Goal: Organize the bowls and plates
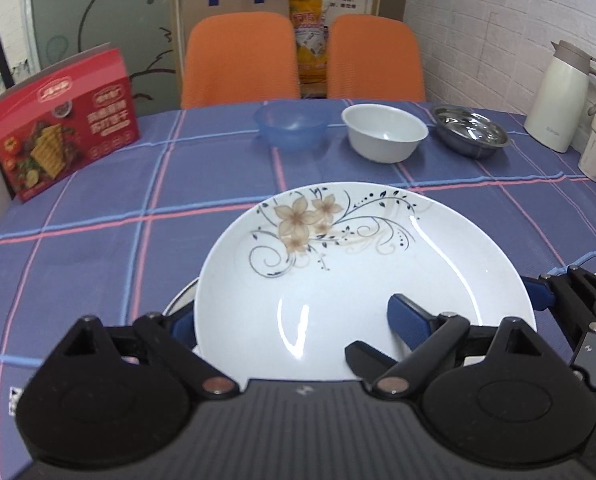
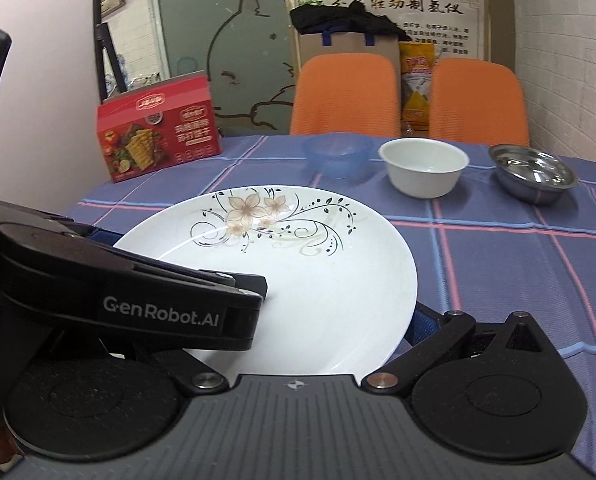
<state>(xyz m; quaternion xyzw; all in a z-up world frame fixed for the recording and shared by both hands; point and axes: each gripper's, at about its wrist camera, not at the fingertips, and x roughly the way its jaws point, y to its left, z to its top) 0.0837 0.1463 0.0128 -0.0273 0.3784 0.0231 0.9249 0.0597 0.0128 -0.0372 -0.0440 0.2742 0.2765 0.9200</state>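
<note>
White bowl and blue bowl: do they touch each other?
Apart. The left wrist view shows a strip of tablecloth between the blue bowl and the white bowl.

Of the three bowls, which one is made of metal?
The steel bowl, rightmost in the row; the middle one is white, the left one blue plastic.

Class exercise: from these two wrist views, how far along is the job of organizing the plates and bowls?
Done: little that shows; another rim peeks from under the flowered plate, perhaps a plate already stacked.

In hand: the left tool holds that plate's near edge, one finger on top, one beneath; the right tool is at its right rim.

Left: the blue bowl, white bowl and steel bowl stand apart, unstacked.
</note>
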